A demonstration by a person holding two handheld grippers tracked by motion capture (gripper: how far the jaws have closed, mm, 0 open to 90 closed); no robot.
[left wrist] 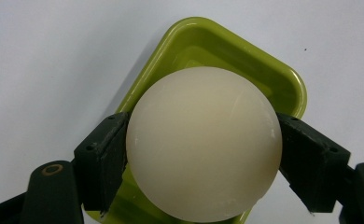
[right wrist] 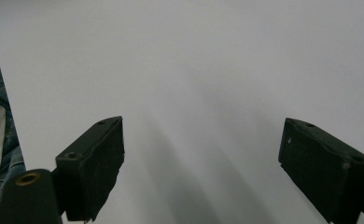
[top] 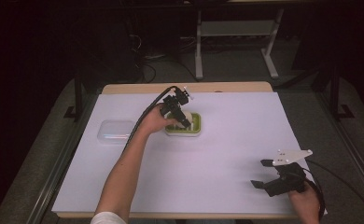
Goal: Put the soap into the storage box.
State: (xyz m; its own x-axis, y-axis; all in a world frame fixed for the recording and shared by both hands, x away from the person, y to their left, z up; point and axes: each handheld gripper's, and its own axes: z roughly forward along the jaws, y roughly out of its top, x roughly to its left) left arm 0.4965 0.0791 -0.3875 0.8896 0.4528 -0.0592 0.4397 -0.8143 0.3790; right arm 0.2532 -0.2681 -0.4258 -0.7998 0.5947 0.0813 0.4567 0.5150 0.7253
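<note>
— Where's the left gripper (top: 184, 117)?

— Just above frame centre in the high view, forearm stretched up from the bottom edge, jaws clamped on a ball (left wrist: 203, 142).

— And the right gripper (top: 265, 173)?

— Lower right, held low in the hand, jaws spread wide with nothing between them.

1. Left gripper (top: 184, 120): black body, blocky black jaws with small screw holes, brass-ringed pivot, thick black cable trailing.
2. Right gripper (top: 263, 173): black, topped by grey three-cornered plate, black cable behind.
3. White short sleeve (top: 107, 218) on left arm; forearms bare.
</note>
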